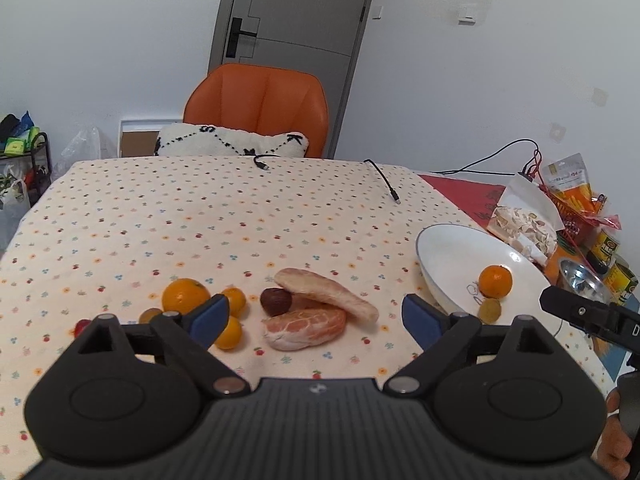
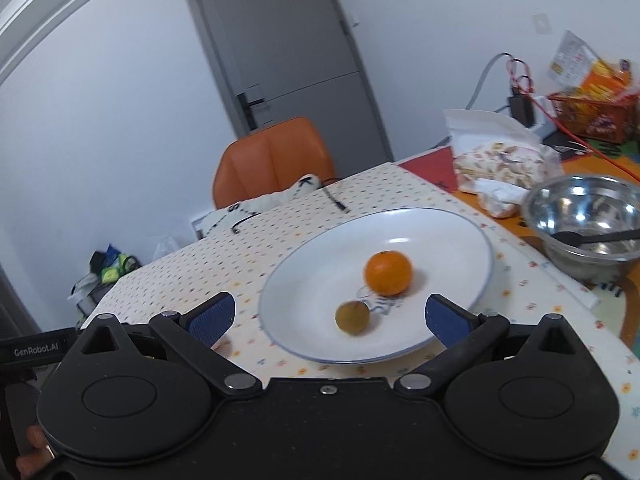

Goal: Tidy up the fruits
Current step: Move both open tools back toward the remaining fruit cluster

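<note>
On the dotted tablecloth lie two peeled pomelo segments (image 1: 316, 312), a dark brown fruit (image 1: 276, 301), a large orange (image 1: 185, 295), two small oranges (image 1: 231, 316) and a small red fruit (image 1: 82, 326). My left gripper (image 1: 316, 320) hovers open just in front of them, holding nothing. The white plate (image 2: 320, 264) holds an orange (image 2: 387, 273) and a small olive-green fruit (image 2: 352, 317). My right gripper (image 2: 330, 316) is open over the plate's near rim, empty. The plate (image 1: 444, 252) shows at the right in the left wrist view.
A steel bowl (image 2: 584, 220) with a black spoon stands right of the plate, beside a snack bag (image 2: 500, 168) and a red basket (image 2: 592, 116). Two black cables (image 1: 386, 182) lie at the table's far edge. An orange chair (image 1: 256, 108) with a cushion stands behind.
</note>
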The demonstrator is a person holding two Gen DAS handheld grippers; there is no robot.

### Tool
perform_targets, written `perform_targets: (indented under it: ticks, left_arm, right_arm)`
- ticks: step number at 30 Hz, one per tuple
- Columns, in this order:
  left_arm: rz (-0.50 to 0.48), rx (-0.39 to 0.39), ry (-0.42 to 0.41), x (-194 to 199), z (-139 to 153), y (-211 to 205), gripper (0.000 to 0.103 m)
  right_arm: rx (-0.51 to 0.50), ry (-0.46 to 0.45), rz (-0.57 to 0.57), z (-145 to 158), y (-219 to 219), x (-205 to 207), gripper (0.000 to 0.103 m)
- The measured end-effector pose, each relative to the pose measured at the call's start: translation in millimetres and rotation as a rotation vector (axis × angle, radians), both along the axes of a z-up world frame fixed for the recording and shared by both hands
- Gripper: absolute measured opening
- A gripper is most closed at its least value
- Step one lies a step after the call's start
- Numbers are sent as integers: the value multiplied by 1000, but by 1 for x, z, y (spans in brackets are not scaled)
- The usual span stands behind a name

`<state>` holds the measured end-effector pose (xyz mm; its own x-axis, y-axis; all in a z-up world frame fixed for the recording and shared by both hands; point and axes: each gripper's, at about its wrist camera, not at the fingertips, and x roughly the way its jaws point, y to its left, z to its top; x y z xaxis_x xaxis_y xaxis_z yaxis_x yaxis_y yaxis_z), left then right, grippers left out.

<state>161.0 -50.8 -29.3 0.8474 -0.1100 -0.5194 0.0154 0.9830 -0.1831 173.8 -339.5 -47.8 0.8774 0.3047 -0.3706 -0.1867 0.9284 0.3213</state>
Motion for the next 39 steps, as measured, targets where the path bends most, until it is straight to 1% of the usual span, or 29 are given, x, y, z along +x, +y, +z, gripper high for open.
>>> perform_targets:
  ticks: [4, 11, 20, 25, 31, 39]
  left_arm:
    - [10, 5, 3, -6, -1, 8, 92]
    - [38, 18, 11, -13, -2, 23, 92]
    - [92, 28, 22, -22, -5, 45, 92]
    - [111, 0, 39, -26, -7, 60, 92]
    - [139, 4, 42, -31, -10, 76, 92]
    - [195, 3, 42, -35, -15, 96, 92]
  right_arm:
    - [-26, -5, 37, 1, 13, 1, 103]
    - [-31, 10, 70, 0, 26, 5, 103]
    - [-43, 8, 125, -2, 45, 7, 103]
    - [-57, 5, 176, -2, 58, 9, 103]
    - [-92, -2, 236, -4, 79, 10, 103]
    - [-102, 16, 304, -8, 102, 14, 100]
